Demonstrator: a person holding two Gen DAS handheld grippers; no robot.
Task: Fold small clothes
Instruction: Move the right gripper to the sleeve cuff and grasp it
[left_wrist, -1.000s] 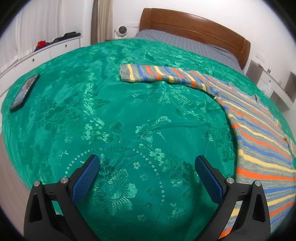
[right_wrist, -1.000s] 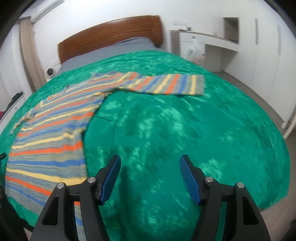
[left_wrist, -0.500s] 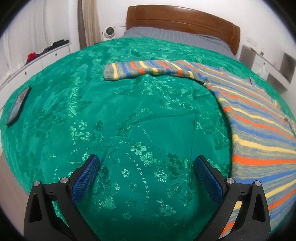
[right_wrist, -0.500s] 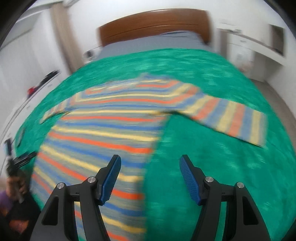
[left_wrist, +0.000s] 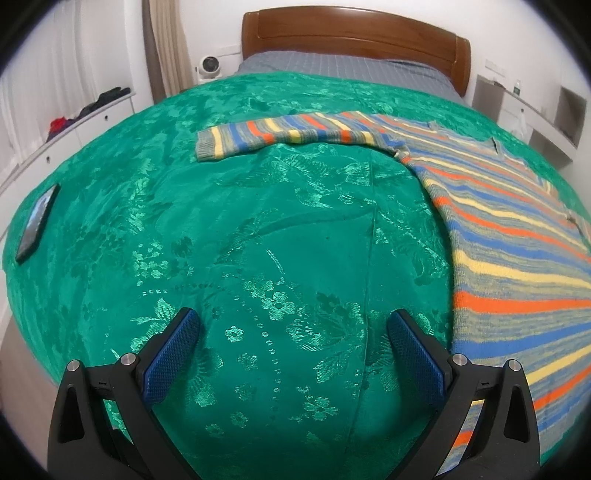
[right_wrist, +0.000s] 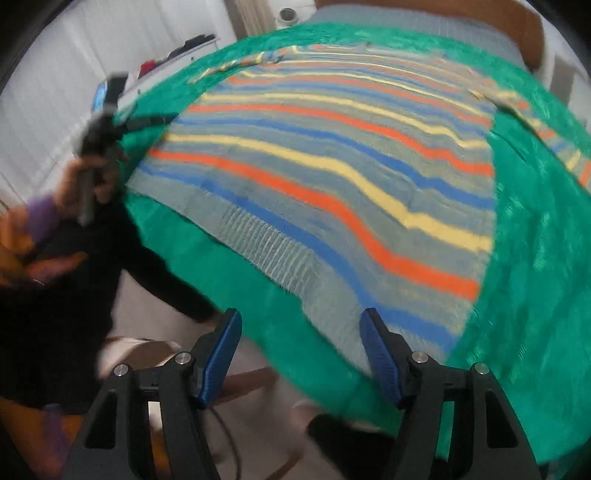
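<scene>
Striped sweater lies flat and spread on the green bedspread, bands of grey, blue, orange and yellow. One sleeve stretches out sideways toward the headboard end; its ribbed hem lies near the foot edge.

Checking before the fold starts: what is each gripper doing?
Left gripper: open, empty, over the bedspread.
Right gripper: open, empty, near the sweater hem.

The sweater lies flat on the bed, one sleeve stretched leftward toward the phone near the bed's left edge, the headboard behind, and the right tool before the sweater's hem.
</scene>
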